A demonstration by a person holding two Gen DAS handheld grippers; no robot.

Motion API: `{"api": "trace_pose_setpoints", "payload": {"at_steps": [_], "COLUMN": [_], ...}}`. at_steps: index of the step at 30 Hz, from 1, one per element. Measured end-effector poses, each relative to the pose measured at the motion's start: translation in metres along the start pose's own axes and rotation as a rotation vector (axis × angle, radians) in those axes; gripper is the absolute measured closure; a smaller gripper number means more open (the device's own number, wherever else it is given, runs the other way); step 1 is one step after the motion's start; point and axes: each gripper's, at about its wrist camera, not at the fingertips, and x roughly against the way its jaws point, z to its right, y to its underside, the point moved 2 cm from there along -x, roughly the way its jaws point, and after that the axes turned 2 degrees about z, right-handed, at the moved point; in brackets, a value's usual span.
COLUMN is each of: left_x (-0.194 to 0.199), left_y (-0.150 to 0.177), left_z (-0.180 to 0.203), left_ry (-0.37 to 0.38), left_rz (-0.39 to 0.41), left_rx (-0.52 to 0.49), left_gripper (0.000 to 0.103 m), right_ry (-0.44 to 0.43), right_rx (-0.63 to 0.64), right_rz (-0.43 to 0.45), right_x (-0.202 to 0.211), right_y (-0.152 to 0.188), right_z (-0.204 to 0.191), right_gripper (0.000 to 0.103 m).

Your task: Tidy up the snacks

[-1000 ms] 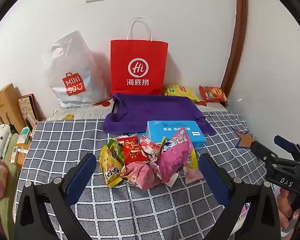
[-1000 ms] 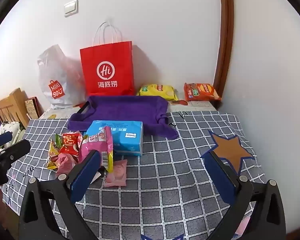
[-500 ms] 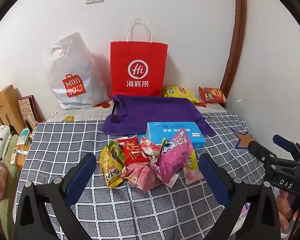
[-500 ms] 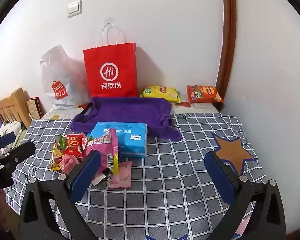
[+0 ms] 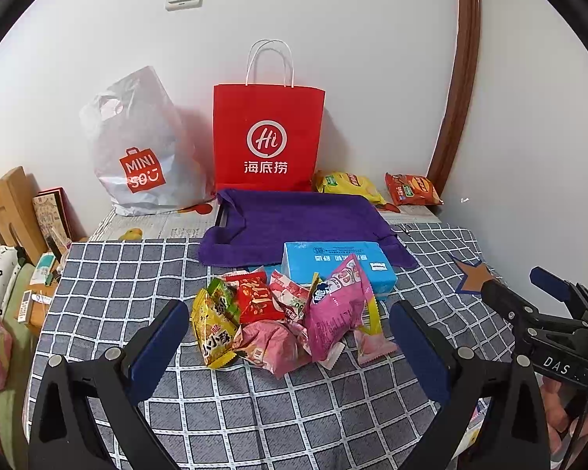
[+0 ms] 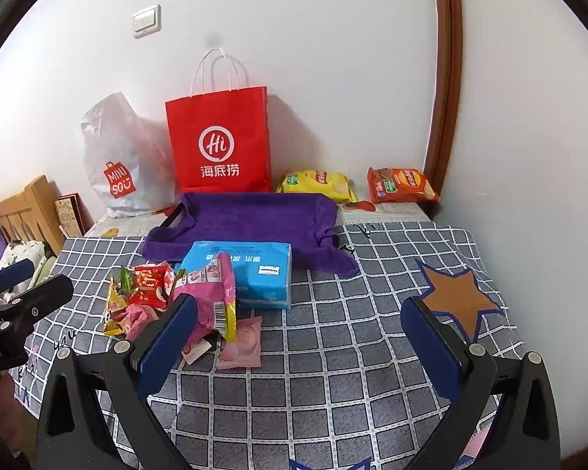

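We hold the left gripper (image 5: 290,337) and the right gripper (image 6: 298,337) spread wide and empty above the near edge of the checked tablecloth (image 6: 333,384). The snack pile (image 5: 278,317) lies near the cloth's middle, touching the blue tissue pack (image 5: 333,262) behind it. Toward the far edge we see a purple towel (image 5: 302,219), a red paper bag (image 5: 268,137), and two chip bags (image 6: 401,185) at the far right corner.

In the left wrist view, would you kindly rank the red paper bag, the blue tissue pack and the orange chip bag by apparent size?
1. red paper bag
2. blue tissue pack, though it is nearer the camera
3. orange chip bag, farthest back
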Motion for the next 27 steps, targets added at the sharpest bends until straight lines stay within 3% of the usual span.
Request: {"api": "trace_pose_setpoints", "payload": {"at_steps": [27], "left_x": [-0.0003], "left_y": [0.0015], "left_z": [-0.0035], "left_ry": [0.001], "left_rz": [0.007], "left_rx": [0.008], "left_gripper": [0.001], "right_ry": [-0.004], "right_rx": [-0.006], "right_rz": [0.009], "right_x": [0.0037], "right_y": [-0.0019], "right_z": [-0.0001], "right_gripper": [0.0]}}
